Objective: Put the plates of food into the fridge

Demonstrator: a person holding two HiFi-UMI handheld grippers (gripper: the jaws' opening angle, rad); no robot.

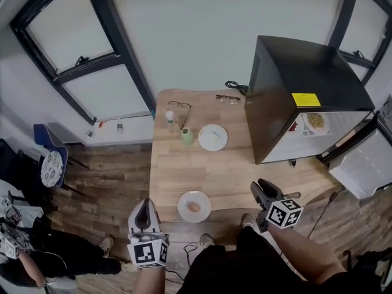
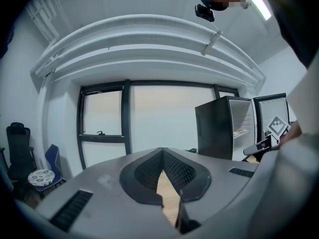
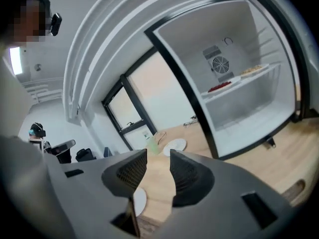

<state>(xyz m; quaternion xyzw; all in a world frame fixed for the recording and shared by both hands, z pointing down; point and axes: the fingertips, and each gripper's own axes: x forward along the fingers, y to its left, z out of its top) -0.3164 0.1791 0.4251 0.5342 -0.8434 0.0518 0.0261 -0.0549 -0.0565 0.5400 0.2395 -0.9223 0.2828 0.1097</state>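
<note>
At the near edge of the light wooden counter [image 1: 229,170]: round white plate with brown oval food [image 1: 194,206], between your tools | left tool [image 1: 144,204] closed, empty | right tool [image 1: 262,186] open, empty | black fridge [image 1: 294,72] open

A light wooden table [image 1: 226,176] stands before me. Near my edge lies a white plate [image 1: 183,209] holding a brownish, egg-shaped item. Farther off are a second plate [image 1: 222,141] of pale food, a green cup [image 1: 187,136], a small bottle [image 1: 170,121], glasses [image 1: 179,105], more glasses [image 1: 227,98], a black cable [image 1: 236,87], and on the right a black fridge [image 1: 282,103].
</note>
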